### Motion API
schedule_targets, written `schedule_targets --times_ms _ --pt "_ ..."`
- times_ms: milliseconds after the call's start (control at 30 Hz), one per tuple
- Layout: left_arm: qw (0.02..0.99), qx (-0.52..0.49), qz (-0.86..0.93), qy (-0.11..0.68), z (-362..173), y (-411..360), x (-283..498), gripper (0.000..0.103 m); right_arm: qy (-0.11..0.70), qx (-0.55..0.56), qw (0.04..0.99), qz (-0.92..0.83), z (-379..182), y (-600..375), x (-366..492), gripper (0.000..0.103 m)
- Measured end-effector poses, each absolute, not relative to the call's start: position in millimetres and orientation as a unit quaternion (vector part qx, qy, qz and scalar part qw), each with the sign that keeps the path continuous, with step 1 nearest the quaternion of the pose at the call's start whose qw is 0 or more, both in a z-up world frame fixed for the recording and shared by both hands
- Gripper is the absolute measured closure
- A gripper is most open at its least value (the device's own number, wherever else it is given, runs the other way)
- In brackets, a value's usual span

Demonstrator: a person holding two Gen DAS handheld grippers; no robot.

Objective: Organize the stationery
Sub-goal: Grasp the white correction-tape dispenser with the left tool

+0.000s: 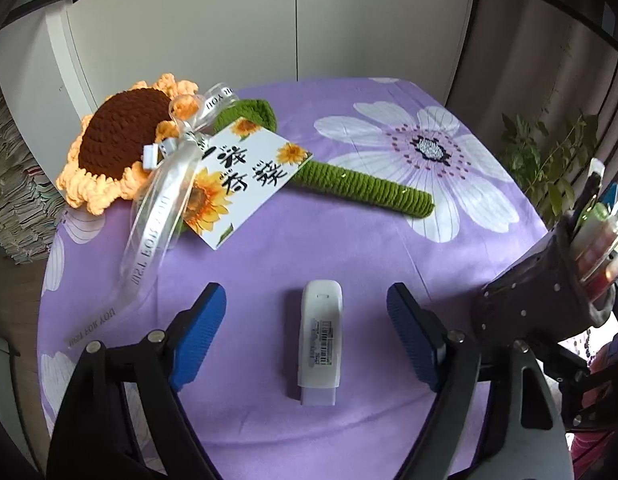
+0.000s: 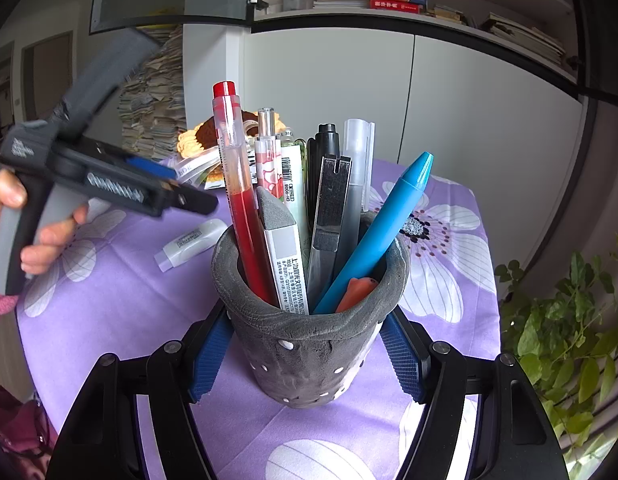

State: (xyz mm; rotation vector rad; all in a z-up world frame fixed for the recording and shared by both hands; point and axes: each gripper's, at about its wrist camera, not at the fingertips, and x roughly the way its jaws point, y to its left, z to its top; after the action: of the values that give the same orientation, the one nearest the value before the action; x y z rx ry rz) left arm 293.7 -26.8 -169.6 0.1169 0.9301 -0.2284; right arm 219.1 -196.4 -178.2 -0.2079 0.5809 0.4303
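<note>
The left tool (image 1: 305,344) is hanging over the bench (image 1: 349,248) with its blue pads (image 1: 201,332) spread wide, and they are touching nothing. A white correction tape (image 1: 321,344) is lying flat on the purple flowered cloth (image 1: 389,216) between the two pads, with a gap on each side. Farther out on the bench, a knitted sunflower (image 1: 121,140) with a green stem (image 1: 369,188) is lying on its side – a card (image 1: 245,176) and a clear ribbon (image 1: 157,224) are tied to it. The right tool (image 2: 305,352) is squeezing a grey pen cup (image 2: 309,344), one blue pad (image 2: 209,356) pressing on each side of it. The cup is standing upright on the cloth and it is full – a red pen (image 2: 237,184), a blue pen (image 2: 381,228), a black pen (image 2: 329,144), a clear frosted pen (image 2: 357,168) and a grey eraser (image 2: 281,240) are all sticking up out of it. In the right wrist view, a hand (image 2: 33,224) is holding the left tool up at the left edge, and the white correction tape is lying on the cloth just left of the cup. A green plant (image 2: 569,336) is growing beside the bench on the right, and shelves with books (image 2: 389,0) are sitting behind it.
</note>
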Motion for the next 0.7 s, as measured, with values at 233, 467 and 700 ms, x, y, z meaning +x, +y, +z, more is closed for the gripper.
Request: schedule_targets --times_ms 233,467,700 --pt "0.882 0.059 -0.11 0.454 -178 -29 297 0.022 0.284 -0.102 0.93 0.21 -178 -196 219 0.031" --pt "0.877 0.061 -0.11 0.465 -186 -32 306 0.034 0.284 -0.102 0.93 0.21 -178 -196 219 0.031" --pt "0.866 0.069 -0.096 0.485 -194 -36 317 0.054 0.286 -0.102 0.93 0.209 -178 -196 219 0.031"
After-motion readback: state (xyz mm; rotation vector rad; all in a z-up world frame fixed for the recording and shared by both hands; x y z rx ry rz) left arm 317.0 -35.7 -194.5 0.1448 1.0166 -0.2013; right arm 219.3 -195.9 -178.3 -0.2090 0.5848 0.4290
